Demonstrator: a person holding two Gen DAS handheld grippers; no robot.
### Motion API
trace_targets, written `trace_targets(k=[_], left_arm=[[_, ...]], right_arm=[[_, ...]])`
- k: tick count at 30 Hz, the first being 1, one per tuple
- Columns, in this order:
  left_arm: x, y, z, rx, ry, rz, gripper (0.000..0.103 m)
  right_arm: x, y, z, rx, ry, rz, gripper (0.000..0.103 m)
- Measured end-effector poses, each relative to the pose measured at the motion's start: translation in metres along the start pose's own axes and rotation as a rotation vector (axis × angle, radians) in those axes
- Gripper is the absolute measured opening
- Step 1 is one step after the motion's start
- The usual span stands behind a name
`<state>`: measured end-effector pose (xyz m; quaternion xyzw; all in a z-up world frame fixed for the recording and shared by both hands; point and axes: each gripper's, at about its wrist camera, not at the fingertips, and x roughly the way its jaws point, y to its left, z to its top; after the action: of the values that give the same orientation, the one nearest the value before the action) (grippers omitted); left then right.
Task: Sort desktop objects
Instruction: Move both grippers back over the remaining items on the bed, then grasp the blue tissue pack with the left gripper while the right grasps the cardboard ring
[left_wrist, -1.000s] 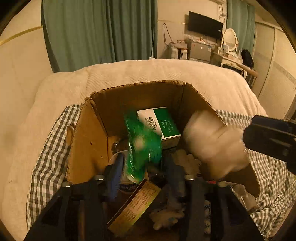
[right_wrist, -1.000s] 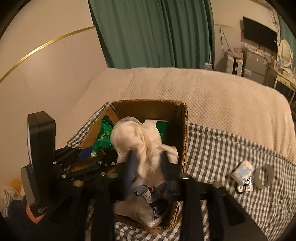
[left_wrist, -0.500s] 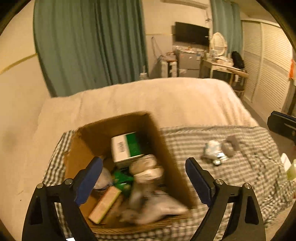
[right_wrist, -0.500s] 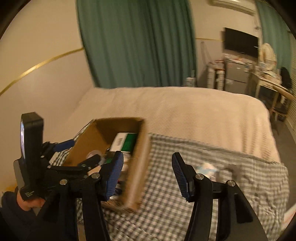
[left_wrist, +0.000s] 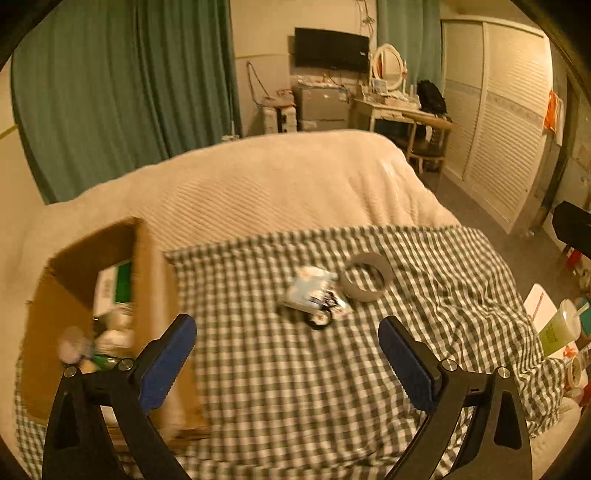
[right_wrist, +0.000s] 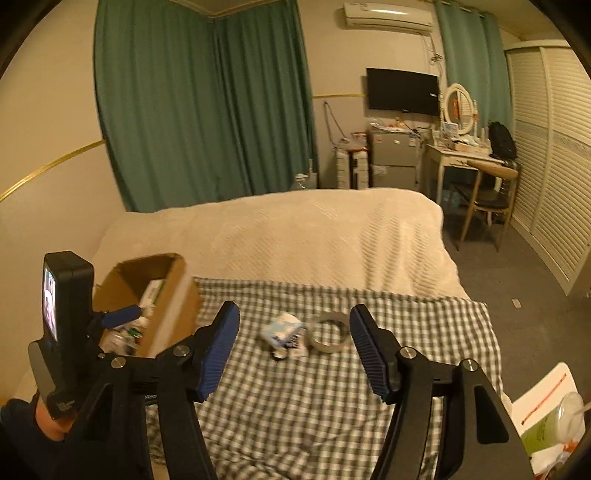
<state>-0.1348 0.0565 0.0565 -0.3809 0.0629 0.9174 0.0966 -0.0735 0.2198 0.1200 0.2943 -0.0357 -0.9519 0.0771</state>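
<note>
Two items, a tape roll (right_wrist: 328, 332) and a small packet (right_wrist: 282, 330), lie right of the cardboard box (right_wrist: 173, 306) on the bed. Left claw (left_wrist: 286, 360) and right claw (right_wrist: 293, 349) both gape, empty. Step in hand: reaching; next calls for closing on one item.

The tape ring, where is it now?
The tape ring lies on the checked cloth, right of the small packet, well away from the cardboard box.
</note>
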Motion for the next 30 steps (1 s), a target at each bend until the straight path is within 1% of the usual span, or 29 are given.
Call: trace_targets(k=[3, 5, 7, 10, 13, 14, 16, 19, 22, 24, 25, 27, 29, 30], left_arm=[[0.028, -0.015, -0.007, 0.003, 0.022, -0.001, 0.101], [0.05, -0.017, -0.013, -0.009, 0.044, 0.002, 0.101], [0.067, -0.014, -0.021, -0.032, 0.052, 0.015, 0.101], [0.095, -0.008, -0.031, -0.072, 0.051, 0.029, 0.101], [0.12, -0.002, -0.034, -0.111, 0.062, 0.017, 0.101], [0.134, -0.002, -0.033, -0.12, 0.075, 0.002, 0.101], [0.153, -0.004, -0.029, -0.12, 0.084, -0.013, 0.101], [0.176, -0.008, -0.023, -0.092, 0.064, -0.018, 0.101], [0.197, -0.01, -0.02, -0.046, 0.05, -0.013, 0.101], [0.207, -0.008, -0.023, -0.036, 0.043, 0.0, 0.101], [0.212, -0.006, -0.023, -0.037, 0.049, -0.005, 0.101], [0.222, 0.0, -0.025, -0.063, 0.082, -0.04, 0.101], [0.224, 0.007, -0.023, -0.099, 0.073, -0.062, 0.101], [0.225, 0.01, -0.022, -0.113, 0.072, -0.07, 0.101]], right_arm=[[0.015, -0.02, -0.015, -0.001, 0.01, -0.01, 0.062], [0.027, -0.031, -0.025, -0.005, 0.017, -0.015, 0.062], [0.044, -0.036, -0.035, -0.006, 0.026, -0.018, 0.062], [0.07, -0.044, -0.053, -0.011, 0.031, -0.013, 0.068], [0.098, -0.05, -0.07, -0.015, 0.022, -0.016, 0.07], [0.109, -0.051, -0.075, -0.012, 0.026, -0.012, 0.07], [0.131, -0.054, -0.078, -0.013, 0.029, -0.003, 0.072], [0.166, -0.056, -0.072, -0.024, 0.002, -0.023, 0.078], [0.199, -0.065, -0.068, 0.016, -0.015, 0.012, 0.079], [0.217, -0.067, -0.072, 0.022, -0.038, 0.031, 0.08], [0.225, -0.068, -0.075, 0.019, -0.039, 0.039, 0.082], [0.244, -0.067, -0.081, -0.01, -0.004, 0.056, 0.082], [0.255, -0.069, -0.085, -0.012, 0.03, 0.044, 0.086], [0.262, -0.071, -0.087, -0.003, 0.05, 0.052, 0.087]])
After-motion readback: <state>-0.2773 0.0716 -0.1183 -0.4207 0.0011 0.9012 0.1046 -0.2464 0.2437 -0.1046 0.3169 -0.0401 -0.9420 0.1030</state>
